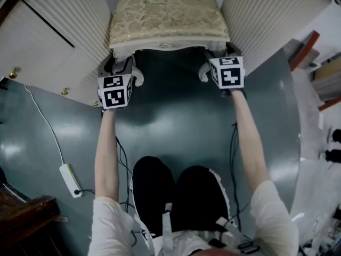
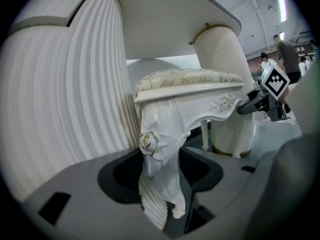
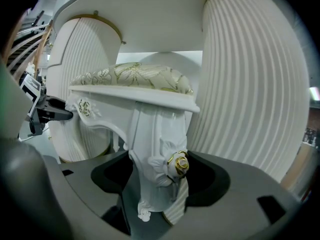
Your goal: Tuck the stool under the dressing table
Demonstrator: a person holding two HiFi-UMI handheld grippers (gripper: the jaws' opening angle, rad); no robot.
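Observation:
The stool point(image 1: 168, 15) has a cream-and-gold cushion and carved white legs. It stands in the gap between the dressing table's two fluted white pedestals point(image 1: 64, 20), partly under the tabletop point(image 2: 165, 19). My left gripper point(image 1: 121, 68) is shut on the front left leg point(image 2: 159, 149), with its jaws on either side of the carved rose. My right gripper point(image 1: 219, 57) is shut on the front right leg point(image 3: 160, 149) in the same way. Each gripper view shows the other gripper across the stool's front rail. The back legs are mostly hidden.
A white power strip point(image 1: 70, 180) with its cable lies on the grey-green floor at left, and dark cables run beside the person's knees point(image 1: 176, 191). Dark wooden furniture point(image 1: 26, 217) sits at bottom left, clutter point(image 1: 325, 79) at right. People point(image 2: 285, 49) stand far behind.

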